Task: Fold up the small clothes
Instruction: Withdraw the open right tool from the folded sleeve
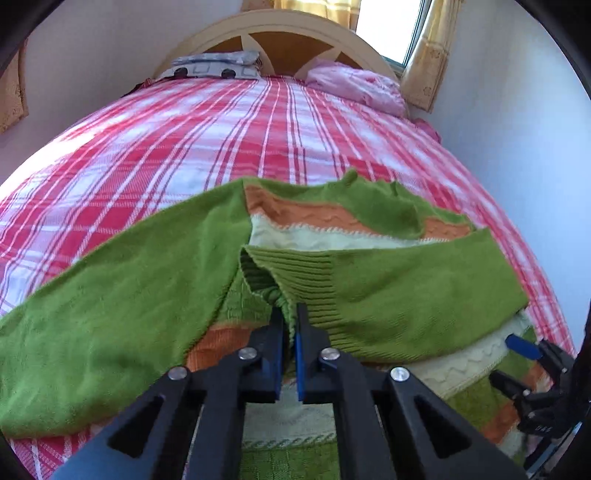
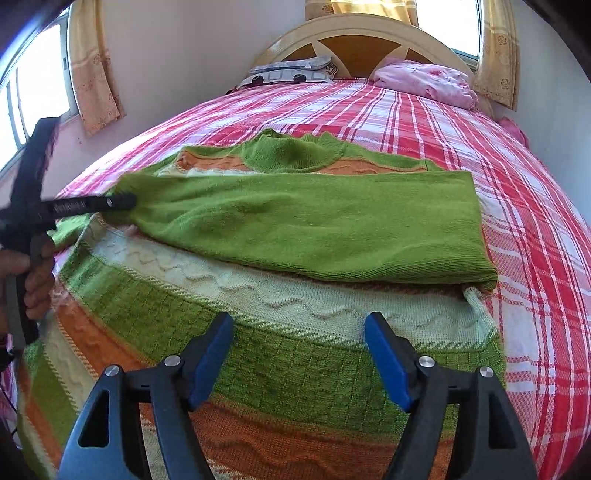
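A sunlit bedroom lies ahead of you.
You face a bed under a red and white plaid sheet (image 1: 207, 147), with a cream arched headboard (image 2: 373, 40), a patterned grey pillow (image 1: 214, 66) and a pink one (image 2: 424, 83). Pale walls (image 2: 184, 55), bright windows (image 1: 388, 22) and yellow curtains (image 2: 92, 74) surround it.

The right gripper (image 2: 299, 332) hovered with its blue fingers (image 2: 212, 354) wide apart above the striped sweater (image 2: 258, 354), which lay flat on the checked bedsheet (image 2: 517, 229). One green sleeve (image 2: 314, 229) was folded across the sweater body. At the left side, the left gripper (image 2: 125, 202) pinched the cuff end of this sleeve, with the person's hand (image 2: 37, 280) on its handle.
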